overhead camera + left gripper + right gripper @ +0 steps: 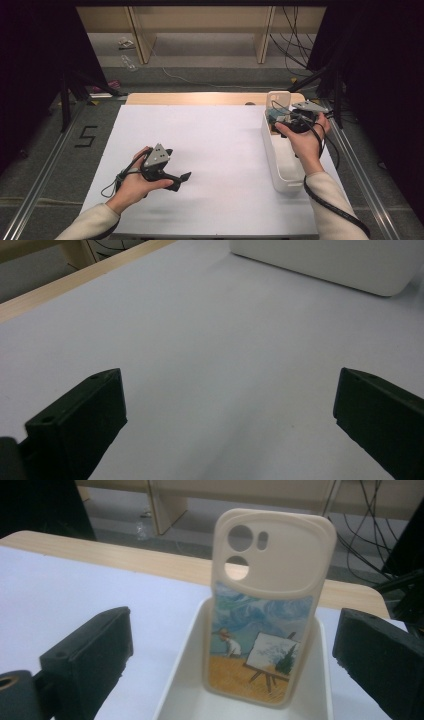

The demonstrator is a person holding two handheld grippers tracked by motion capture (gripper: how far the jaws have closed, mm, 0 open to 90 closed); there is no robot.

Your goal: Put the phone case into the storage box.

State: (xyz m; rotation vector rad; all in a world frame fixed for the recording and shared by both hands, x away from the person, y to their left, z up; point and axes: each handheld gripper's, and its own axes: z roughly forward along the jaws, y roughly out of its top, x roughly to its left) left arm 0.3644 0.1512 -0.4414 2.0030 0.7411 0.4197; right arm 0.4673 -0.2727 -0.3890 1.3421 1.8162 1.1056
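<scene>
The phone case (267, 607) stands upright at the centre of the right gripper view, its foot down inside the far end of the white bin (185, 680) and its back leaning against the end wall. It is cream, with 3 camera cutouts up top and a painted scene below: blue sky, a yellow field, a figure at an easel. In the high view the phone case (278, 100) sits at the upper right of the frame, poking above the white bin (280, 172), which lies lengthwise along the right edge of the white counter (200, 150).

The right tongs (276, 118) hover over the far half of that bin, just short of the case, gripped by the right hand (302, 137). Their jaws are wide apart, 1 at each lower corner of the right gripper view, holding nothing and not touching the case.

Over at lower left of the high view, the left tongs (182, 181) sit low over the bare counter in the left hand (132, 182), well apart from the bin. Their jaws are spread wide too, nothing between them but white surface.
</scene>
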